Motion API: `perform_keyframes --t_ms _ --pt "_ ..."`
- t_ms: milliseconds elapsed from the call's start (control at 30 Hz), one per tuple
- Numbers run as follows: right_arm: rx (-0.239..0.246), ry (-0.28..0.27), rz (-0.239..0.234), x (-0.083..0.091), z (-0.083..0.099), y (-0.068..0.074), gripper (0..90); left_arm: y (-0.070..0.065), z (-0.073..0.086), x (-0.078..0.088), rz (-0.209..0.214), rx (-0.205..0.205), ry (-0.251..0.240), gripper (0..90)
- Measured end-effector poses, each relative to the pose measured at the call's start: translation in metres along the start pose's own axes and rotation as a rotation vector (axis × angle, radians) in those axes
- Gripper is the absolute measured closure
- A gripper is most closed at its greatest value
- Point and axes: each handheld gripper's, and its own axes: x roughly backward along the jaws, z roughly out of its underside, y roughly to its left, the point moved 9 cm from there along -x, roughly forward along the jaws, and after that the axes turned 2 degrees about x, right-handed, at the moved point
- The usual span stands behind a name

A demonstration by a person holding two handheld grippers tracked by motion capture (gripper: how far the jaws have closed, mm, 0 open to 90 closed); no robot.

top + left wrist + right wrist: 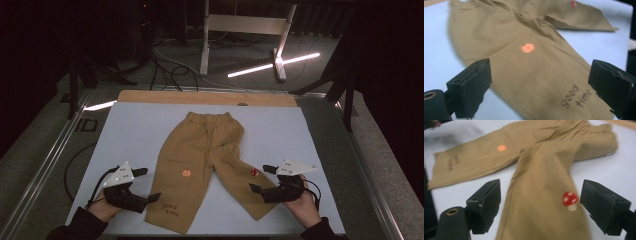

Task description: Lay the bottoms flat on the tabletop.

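Observation:
A pair of tan children's trousers (pixel 202 155) lies flat on the white mat, waistband at the far side and legs spread toward me. One leg carries an orange pumpkin patch (pixel 186 173) and the words "good time" (pixel 576 96); the other has a red mushroom patch (pixel 570 199). My left gripper (pixel 146 184) is open beside the outer edge of the "good time" leg (pixel 544 75), jaws on either side of its hem. My right gripper (pixel 262 178) is open at the mushroom leg (pixel 541 202), its jaws flanking the cloth.
The white mat (pixel 130 135) covers a table with a wooden strip (pixel 205 97) along the far edge and metal rails at both sides. Behind the table stand a white frame (pixel 245 30) and a lit light bar (pixel 272 65) on the floor.

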Motion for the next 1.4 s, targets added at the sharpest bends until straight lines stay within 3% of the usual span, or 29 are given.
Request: perform_keyframes --t_ms 200,267,333,500,633,700,833,900,1000,1100,1233,1400 --pt "-0.005 0.063 -0.031 0.001 0.021 0.01 22.9 0.017 0.002 0.014 -0.054 0.032 -0.032 5.9" --pt "-0.009 0.073 -0.084 0.0 0.027 0.02 23.0 0.02 0.004 0.017 -0.062 0.041 -0.038 6.0" --pt "0.011 0.127 -0.112 -0.001 0.038 0.028 23.8 0.022 0.005 0.018 -0.072 0.04 -0.037 6.0" --pt "0.061 0.196 -0.152 -0.003 0.056 0.046 42.8 0.024 0.009 0.017 -0.085 0.041 -0.029 6.1" --pt "0.097 0.259 -0.163 -0.01 0.068 0.054 50.1 0.024 0.008 0.017 -0.083 0.044 -0.035 6.2" --pt "0.134 0.296 -0.141 -0.013 0.074 0.054 55.6 0.023 0.008 0.017 -0.081 0.042 -0.037 6.2" --pt "0.192 0.308 -0.084 -0.013 0.075 0.049 72.8 0.023 0.007 0.017 -0.077 0.045 -0.041 6.2" --pt "0.19 0.314 -0.071 -0.013 0.074 0.049 82.6 0.023 0.007 0.017 -0.077 0.045 -0.041 6.3" --pt "0.183 0.328 -0.061 -0.015 0.071 0.048 87.4 0.023 0.007 0.017 -0.074 0.051 -0.043 6.5" --pt "0.196 0.293 -0.043 -0.012 0.059 0.048 87.7 0.023 0.005 0.018 -0.074 0.053 -0.054 6.6" --pt "0.189 0.224 -0.07 -0.004 0.037 0.054 87.8 0.024 0.003 0.021 -0.076 0.058 -0.066 6.7" --pt "0.215 0.209 -0.146 -0.003 0.022 0.082 87.7 0.025 0.003 0.022 -0.079 0.057 -0.065 6.8"
